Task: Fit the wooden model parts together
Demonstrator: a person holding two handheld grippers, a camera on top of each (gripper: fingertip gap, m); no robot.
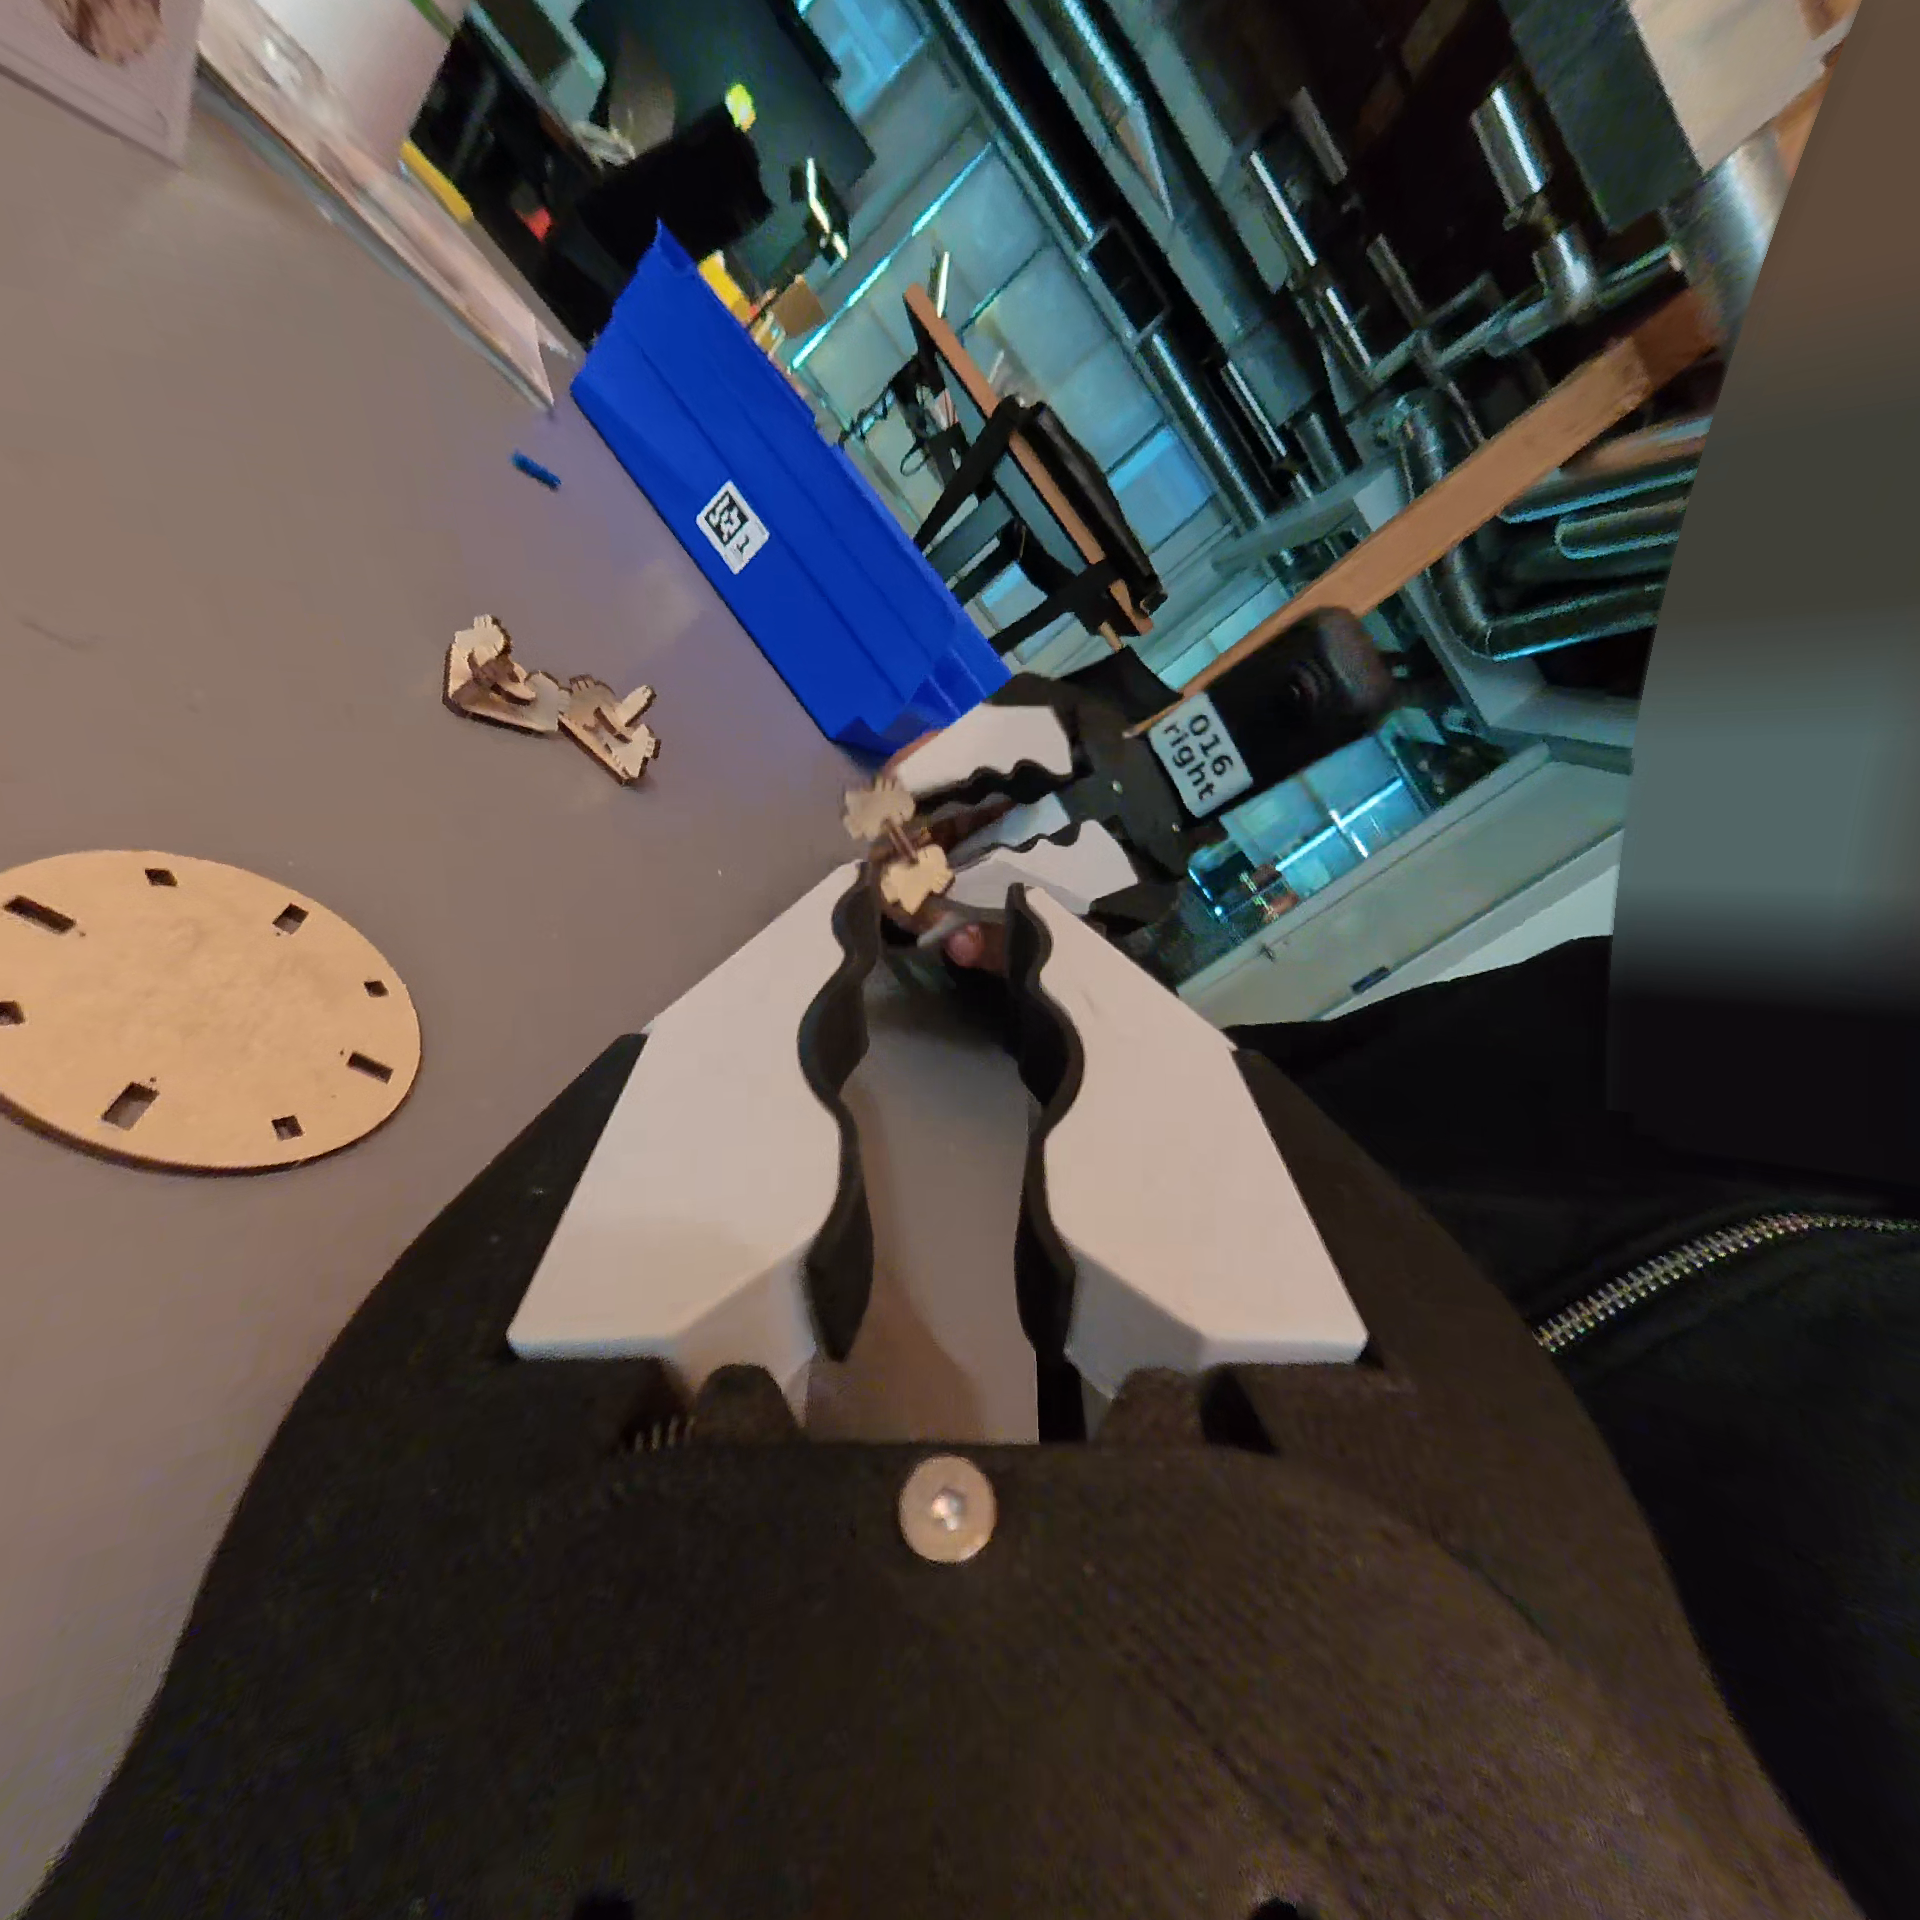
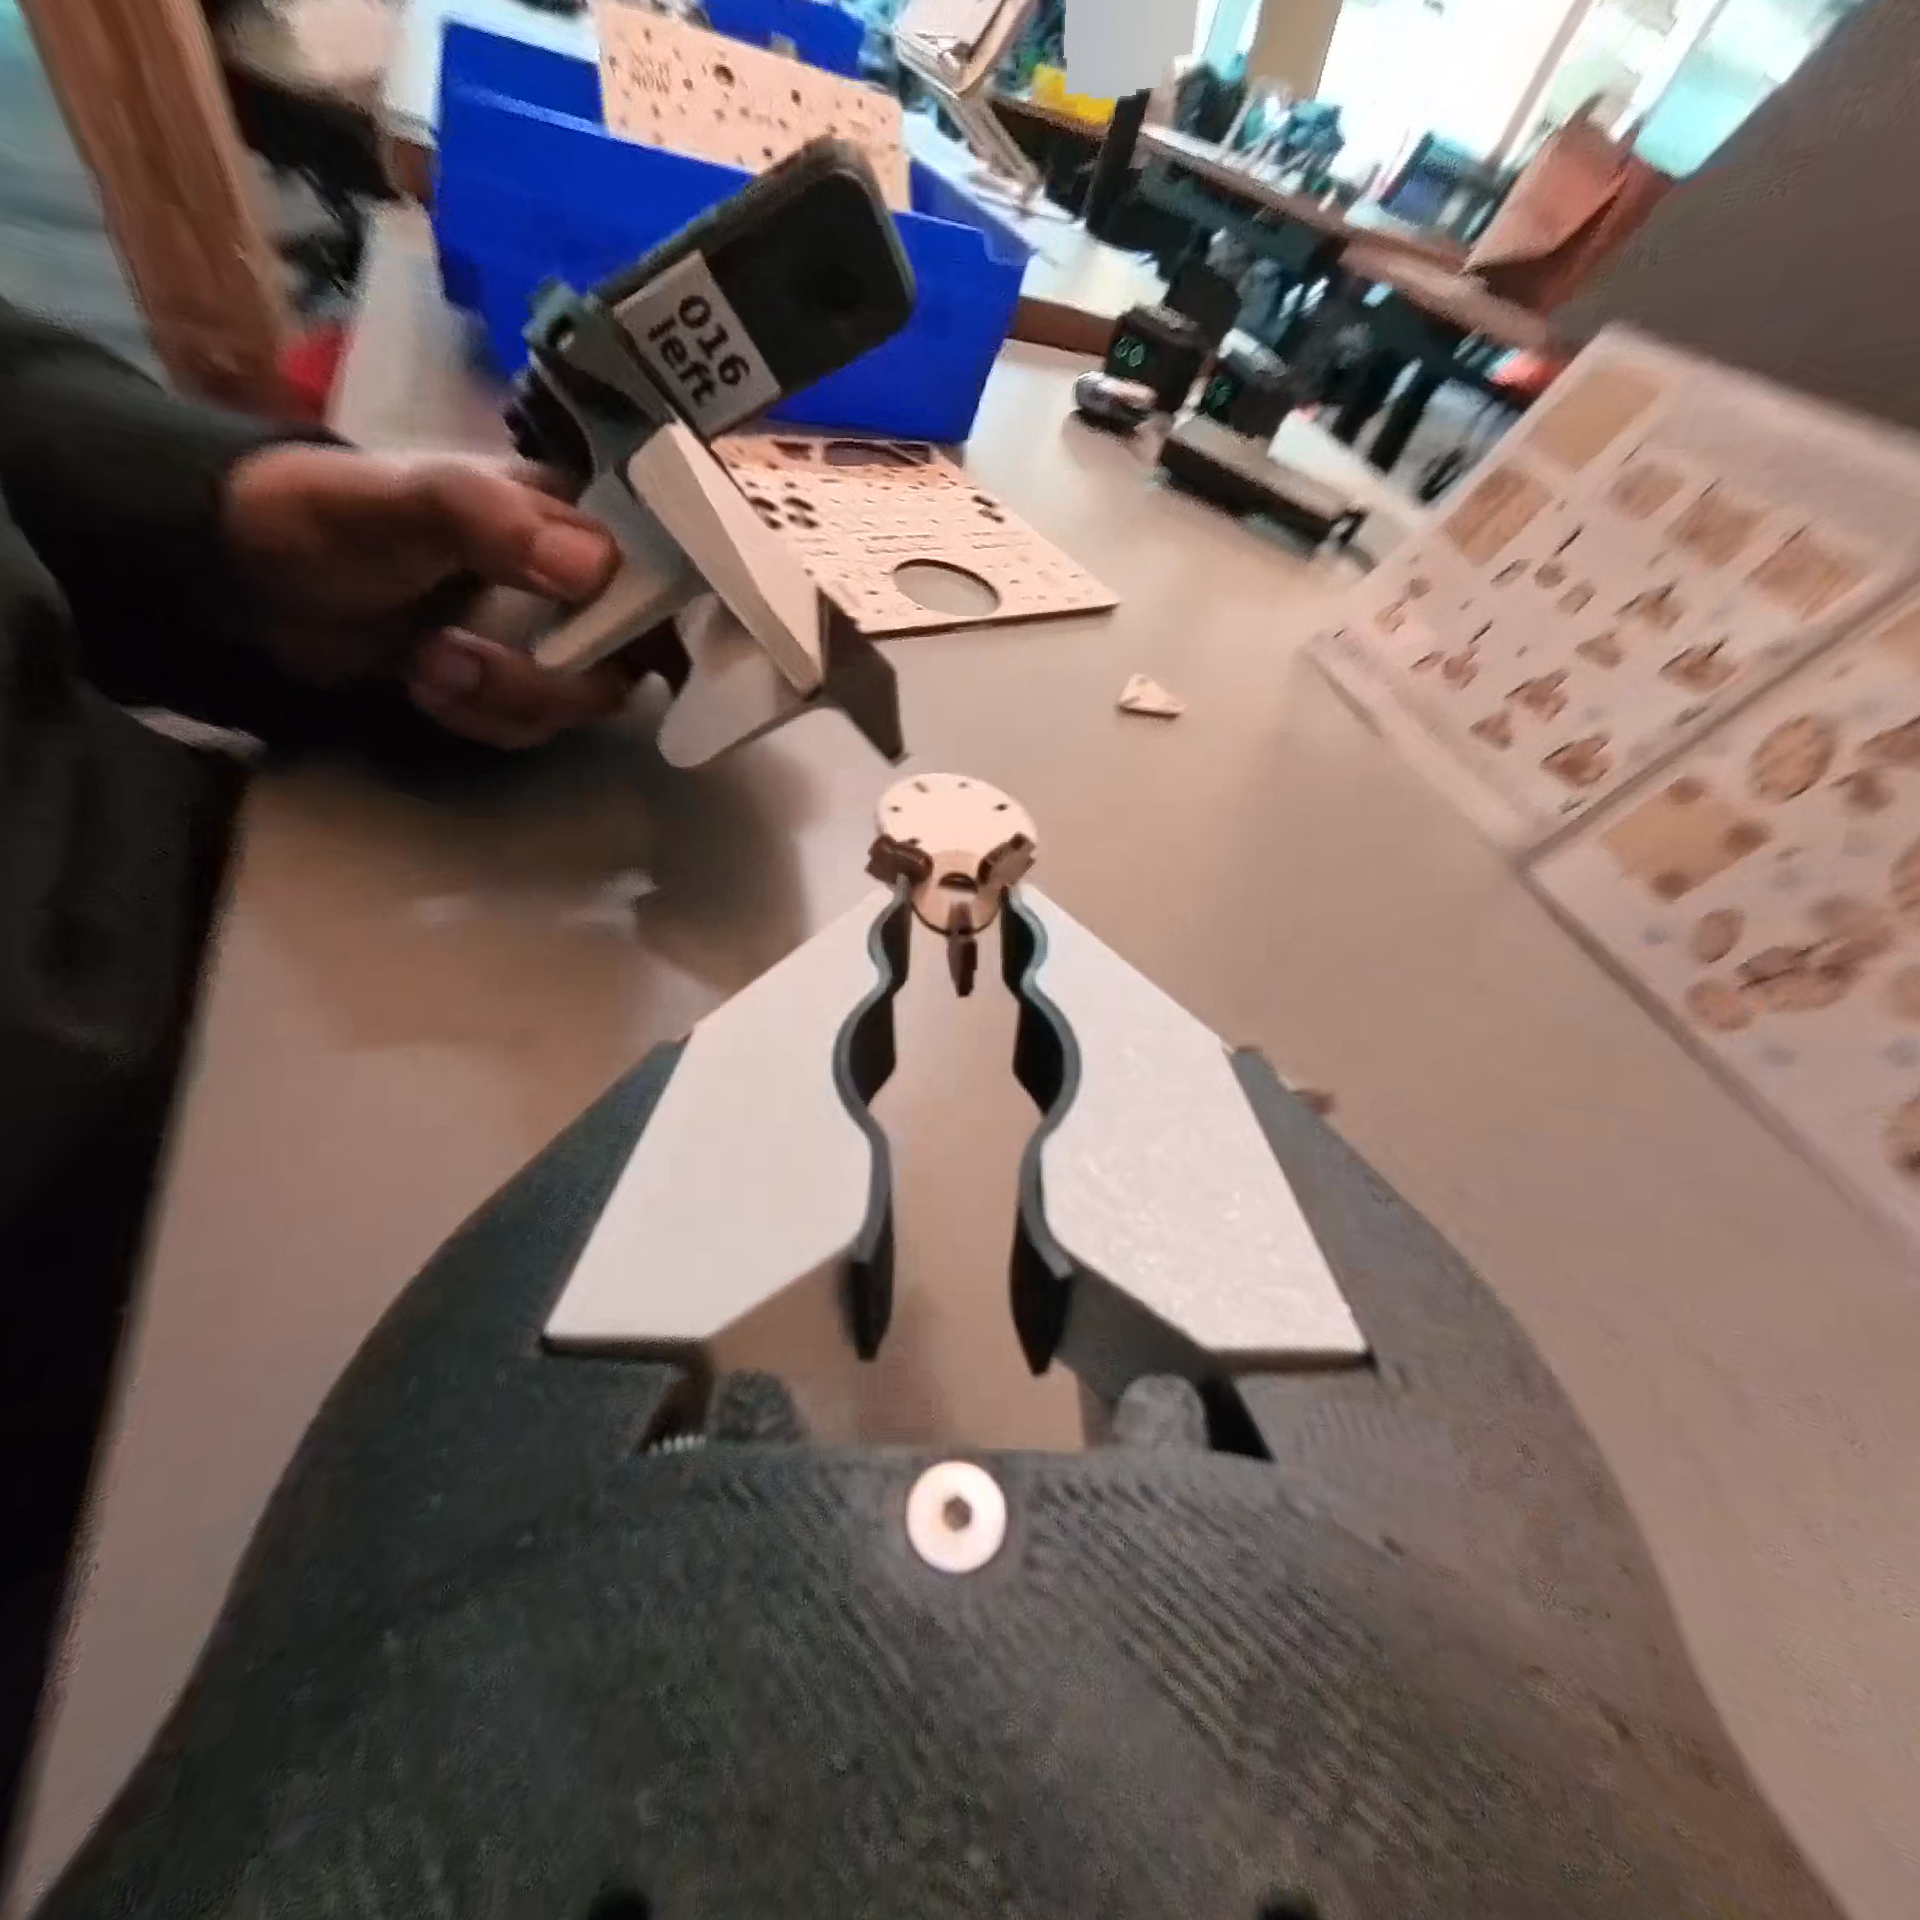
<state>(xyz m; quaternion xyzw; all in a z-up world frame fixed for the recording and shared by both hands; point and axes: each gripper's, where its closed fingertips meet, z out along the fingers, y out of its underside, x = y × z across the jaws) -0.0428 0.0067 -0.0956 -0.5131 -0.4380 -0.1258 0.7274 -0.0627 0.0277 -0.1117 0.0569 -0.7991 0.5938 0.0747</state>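
Up off the table, a small wooden assembly (image 2: 961, 883) sits clamped in the right gripper (image 2: 954, 914).
Its jaws stand narrow, pads pressing the piece. Just beside it, the left gripper (image 1: 940, 914) is parted and bare. Beyond lie a wooden disc (image 1: 197, 1013) and blue bin (image 1: 790, 520).

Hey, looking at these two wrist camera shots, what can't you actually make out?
- Left wrist view: the round wooden disc is cut by the left edge.
- Right wrist view: printed sheets are too blurred to make out.
- Right wrist view: blue bin interior is blocked by the left gripper.
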